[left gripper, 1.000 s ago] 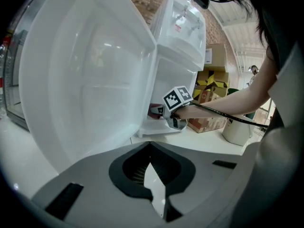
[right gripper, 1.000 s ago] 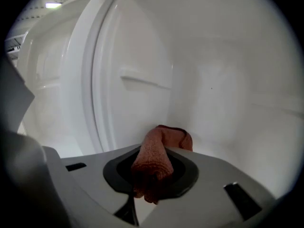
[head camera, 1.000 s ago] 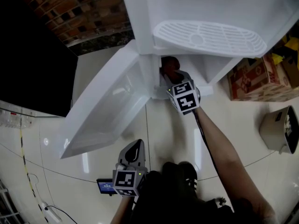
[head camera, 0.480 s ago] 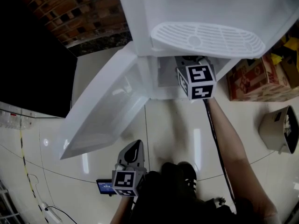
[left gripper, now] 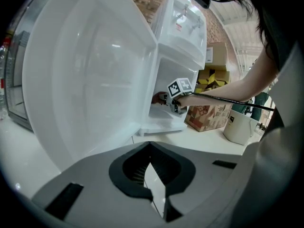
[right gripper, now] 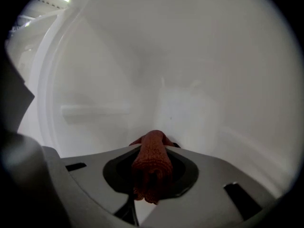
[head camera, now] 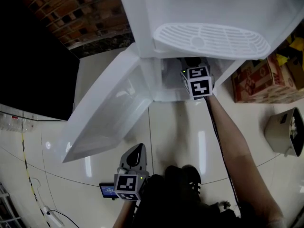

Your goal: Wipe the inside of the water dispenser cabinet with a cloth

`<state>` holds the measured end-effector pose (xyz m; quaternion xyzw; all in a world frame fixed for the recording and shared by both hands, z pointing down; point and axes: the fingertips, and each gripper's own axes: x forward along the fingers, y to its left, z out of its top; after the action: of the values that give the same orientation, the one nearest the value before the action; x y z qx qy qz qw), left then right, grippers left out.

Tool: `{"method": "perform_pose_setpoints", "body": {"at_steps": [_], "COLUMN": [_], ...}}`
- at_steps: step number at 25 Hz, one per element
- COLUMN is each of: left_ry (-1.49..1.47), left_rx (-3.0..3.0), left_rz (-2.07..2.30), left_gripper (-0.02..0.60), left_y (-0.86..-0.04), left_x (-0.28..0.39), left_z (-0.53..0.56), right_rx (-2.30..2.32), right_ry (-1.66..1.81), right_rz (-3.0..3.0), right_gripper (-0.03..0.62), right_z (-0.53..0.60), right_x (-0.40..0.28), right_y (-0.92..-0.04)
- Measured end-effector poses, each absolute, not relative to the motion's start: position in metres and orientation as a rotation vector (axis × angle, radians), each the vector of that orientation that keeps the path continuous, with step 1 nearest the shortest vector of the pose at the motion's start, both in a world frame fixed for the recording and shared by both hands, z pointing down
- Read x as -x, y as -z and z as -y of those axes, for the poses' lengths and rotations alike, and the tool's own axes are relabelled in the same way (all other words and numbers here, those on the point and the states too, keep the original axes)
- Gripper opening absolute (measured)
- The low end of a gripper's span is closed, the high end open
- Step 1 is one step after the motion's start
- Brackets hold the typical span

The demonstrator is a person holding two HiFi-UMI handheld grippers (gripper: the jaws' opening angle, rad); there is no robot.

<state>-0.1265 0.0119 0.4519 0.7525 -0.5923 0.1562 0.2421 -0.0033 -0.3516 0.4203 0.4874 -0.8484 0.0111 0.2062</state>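
Wiping looks to be the step in hand: the cloth (right gripper: 152, 167), a rust-red knit wad, is pinched between the closed jaws of the right claw (right gripper: 151, 184). Its free end pokes toward the white back wall of the cabinet (right gripper: 199, 99); it is near the wall, though I cannot tell whether it touches. From the head view that claw reaches into the cabinet mouth, under the ribbed drip tray (head camera: 209, 37), with the door (head camera: 109, 108) swung wide to the left. The left claw (left gripper: 151, 184) hangs low and near the person, well apart from the work, its jaws drawn together on nothing. The next move likely calls for pressing the cloth flat to the wall and sweeping it across, then into the corners and the cabinet's bottom, with the grip firm enough that the wad does not pull free. The inner walls look smooth and pale, so the cloth should slide easily. Around stands a glossy tiled floor (head camera: 180, 127), a brick wall (head camera: 80, 13) far left, a cardboard box (head camera: 259, 82) at right and a pale bucket (head camera: 285, 132) nearer.
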Motion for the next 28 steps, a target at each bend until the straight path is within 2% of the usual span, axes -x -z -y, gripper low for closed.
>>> {"method": "perform_pose_setpoints", "body": {"at_steps": [4,7,15,18,21,24,28], "left_ry": [-0.432,-0.431,-0.429,-0.430,-0.432,-0.431,-0.427], "left_rx": [-2.060,-2.057,-2.065,-2.068,-2.067,-2.062,-2.058], "left_rz": [1.619,1.622,1.617,1.611,1.611,1.615,1.617], "left_gripper": [-0.020,-0.020,-0.020,-0.020,-0.020,-0.020,-0.020], "left_y": [-0.452,-0.452,-0.452,-0.452,-0.452,-0.452,-0.453], "left_x": [0.126,0.127,0.124,0.122,0.121,0.123,0.125], "left_z": [-0.012,-0.012,-0.010,-0.010,-0.011,-0.011,-0.012], "right_rx": [-1.283,-1.283,-1.681,-1.808,-1.820,-1.689,-1.592], "right_ry": [-0.133,-0.144,0.140,0.175,0.181,0.204,0.043], "right_rz": [2.272,2.267,2.448,2.456,2.376,2.355,2.274], "right_gripper": [0.084,0.084,0.084,0.084,0.084,0.083,0.083], "right_z": [0.333,0.329,0.339,0.347,0.364,0.365,0.354], "right_x": [-0.003,-0.006,-0.041,-0.056,-0.057,-0.029,-0.021], "right_y": [-0.470,-0.473,-0.322,-0.291,-0.304,-0.325,-0.392]}}
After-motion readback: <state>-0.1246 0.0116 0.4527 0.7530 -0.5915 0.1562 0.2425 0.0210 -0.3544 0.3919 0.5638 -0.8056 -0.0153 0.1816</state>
